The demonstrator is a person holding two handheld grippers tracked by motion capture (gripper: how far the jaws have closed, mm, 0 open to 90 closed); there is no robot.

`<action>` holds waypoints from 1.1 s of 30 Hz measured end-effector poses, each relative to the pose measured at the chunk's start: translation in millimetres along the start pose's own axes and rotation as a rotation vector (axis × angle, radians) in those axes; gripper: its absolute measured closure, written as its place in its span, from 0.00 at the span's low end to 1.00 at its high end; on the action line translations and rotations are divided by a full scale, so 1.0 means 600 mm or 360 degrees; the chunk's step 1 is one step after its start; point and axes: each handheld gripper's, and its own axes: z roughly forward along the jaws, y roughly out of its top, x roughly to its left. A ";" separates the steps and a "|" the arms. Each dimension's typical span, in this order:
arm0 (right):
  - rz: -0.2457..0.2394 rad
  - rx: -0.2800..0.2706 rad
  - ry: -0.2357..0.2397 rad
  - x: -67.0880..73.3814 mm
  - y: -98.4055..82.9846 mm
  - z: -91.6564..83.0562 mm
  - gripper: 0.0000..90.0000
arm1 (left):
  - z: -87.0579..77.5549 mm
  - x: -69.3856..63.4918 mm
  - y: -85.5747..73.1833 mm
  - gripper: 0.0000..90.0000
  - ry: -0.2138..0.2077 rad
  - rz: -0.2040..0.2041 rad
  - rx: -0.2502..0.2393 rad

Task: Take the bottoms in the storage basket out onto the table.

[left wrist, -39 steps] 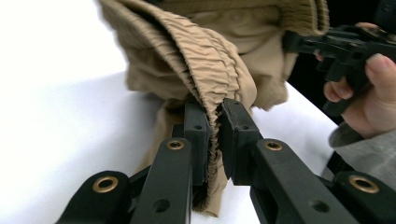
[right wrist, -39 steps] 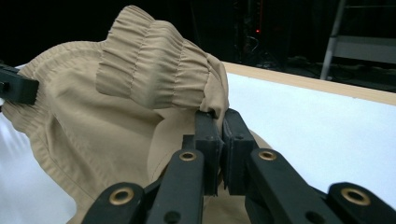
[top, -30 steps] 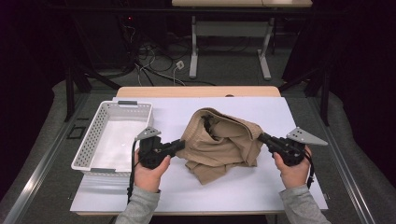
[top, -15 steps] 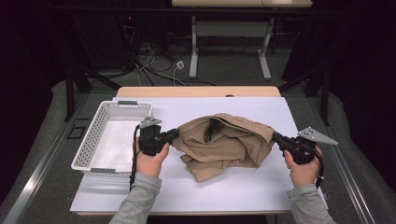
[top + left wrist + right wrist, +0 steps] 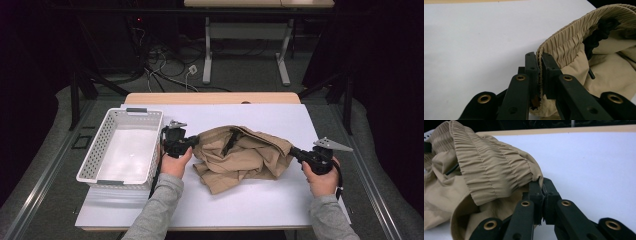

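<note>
Khaki shorts [image 5: 240, 157]: stretched between the two tongs on the white table [image 5: 240, 205].
Left gripper [image 5: 539, 65]: clenched on the elastic waistband [image 5: 564, 45].
Right gripper [image 5: 543, 188]: clenched on the opposite waistband edge.

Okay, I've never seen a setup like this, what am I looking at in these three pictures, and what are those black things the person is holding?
A person sits at a table covered with a white sheet, holding a hand-held tool in each hand. Each tool ends in two black jaws that pinch like tongs. The wide picture comes from a camera fixed above the table. The other two come from small cameras riding on the tools, looking along their jaws.

On the table lies a crumpled pair of tan trousers with an elastic waistband and a dark drawstring. Beside it, on the person's left, stands a white plastic basket.

The left gripper is pinched shut on the waistband's edge. The right gripper is pinched shut on the waistband at the other side.
</note>
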 end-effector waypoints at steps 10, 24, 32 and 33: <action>0.0077 0.0035 0.0033 -0.006 -0.012 0.012 0.96 | 0.029 0.020 -0.014 0.93 -0.0080 -0.0130 0.0028; -0.0002 -0.0022 0.0028 0.000 -0.008 0.006 0.70 | 0.014 0.014 -0.015 0.93 -0.0091 -0.0124 0.0001; -0.0094 -0.0060 -0.0045 0.006 -0.005 0.006 0.54 | 0.013 0.014 -0.009 0.93 -0.0086 -0.0117 -0.0004; -0.0112 -0.0053 -0.0055 0.006 -0.005 0.006 0.53 | 0.014 0.014 -0.008 0.93 -0.0086 -0.0118 -0.0003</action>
